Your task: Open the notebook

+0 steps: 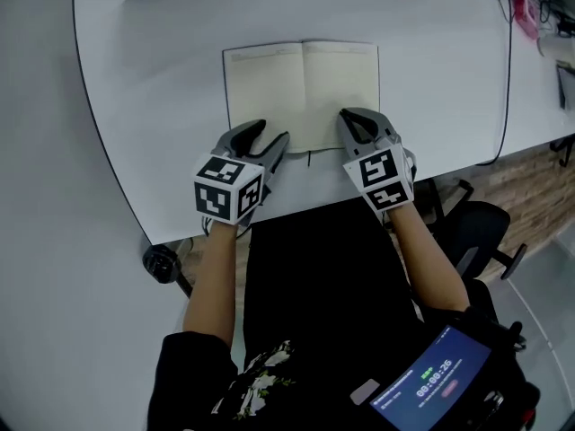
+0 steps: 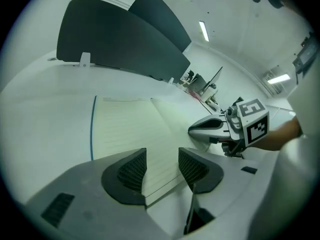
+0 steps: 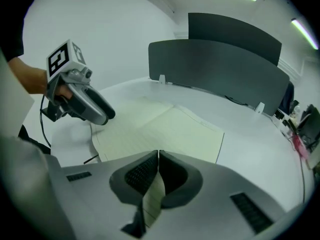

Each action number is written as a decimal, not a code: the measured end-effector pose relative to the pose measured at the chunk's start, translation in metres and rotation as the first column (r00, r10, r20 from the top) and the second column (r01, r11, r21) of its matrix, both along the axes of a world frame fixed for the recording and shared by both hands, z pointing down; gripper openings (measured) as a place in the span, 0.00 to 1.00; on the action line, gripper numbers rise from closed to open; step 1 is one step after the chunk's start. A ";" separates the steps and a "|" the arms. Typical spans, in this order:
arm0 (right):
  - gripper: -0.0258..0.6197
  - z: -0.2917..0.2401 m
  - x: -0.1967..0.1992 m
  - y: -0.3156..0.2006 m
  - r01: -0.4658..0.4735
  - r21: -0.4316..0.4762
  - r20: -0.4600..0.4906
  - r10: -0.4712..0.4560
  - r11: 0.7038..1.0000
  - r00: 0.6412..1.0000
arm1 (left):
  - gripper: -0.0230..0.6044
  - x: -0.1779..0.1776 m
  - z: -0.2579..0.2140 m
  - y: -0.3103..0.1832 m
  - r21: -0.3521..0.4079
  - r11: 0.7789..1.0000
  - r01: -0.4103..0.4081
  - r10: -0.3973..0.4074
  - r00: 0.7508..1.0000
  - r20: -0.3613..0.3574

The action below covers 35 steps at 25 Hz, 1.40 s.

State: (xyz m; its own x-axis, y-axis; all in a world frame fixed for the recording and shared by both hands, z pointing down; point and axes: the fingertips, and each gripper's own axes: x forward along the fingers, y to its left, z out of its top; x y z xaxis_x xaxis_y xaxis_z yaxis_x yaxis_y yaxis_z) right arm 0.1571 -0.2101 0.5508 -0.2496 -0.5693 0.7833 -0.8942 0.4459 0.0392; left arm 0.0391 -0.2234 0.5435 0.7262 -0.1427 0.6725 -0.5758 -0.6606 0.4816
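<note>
The notebook (image 1: 301,92) is shown lying open and flat on the white surface (image 1: 162,61), ruled cream pages upward. The fingers of the left gripper (image 1: 272,133) are held spread over the near left corner of the left page, with nothing pinched between them. The fingers of the right gripper (image 1: 350,119) are pressed together over the near right corner of the right page. A thin dark ribbon (image 1: 310,158) is seen between the two pairs of fingers.
</note>
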 end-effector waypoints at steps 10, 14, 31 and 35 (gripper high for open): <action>0.14 0.000 -0.003 -0.015 -0.029 0.022 0.112 0.027 0.999 0.993 | 0.35 -0.005 0.006 -0.002 0.039 0.997 0.064 -0.065 0.998 0.021; 0.14 -0.026 -0.001 -0.008 -0.085 0.054 0.256 0.068 0.995 0.964 | 0.34 -0.002 -0.010 0.006 0.164 0.986 0.041 -0.050 0.997 0.054; 0.14 -0.222 -0.014 0.041 -0.243 0.525 0.302 0.088 0.815 0.949 | 0.05 -0.032 -0.245 0.033 0.693 0.669 0.269 -0.088 0.954 -0.286; 0.14 -0.259 -0.020 0.066 -0.209 0.599 0.219 0.093 0.773 0.971 | 0.05 -0.039 -0.272 0.058 0.699 0.648 0.303 -0.074 0.938 -0.338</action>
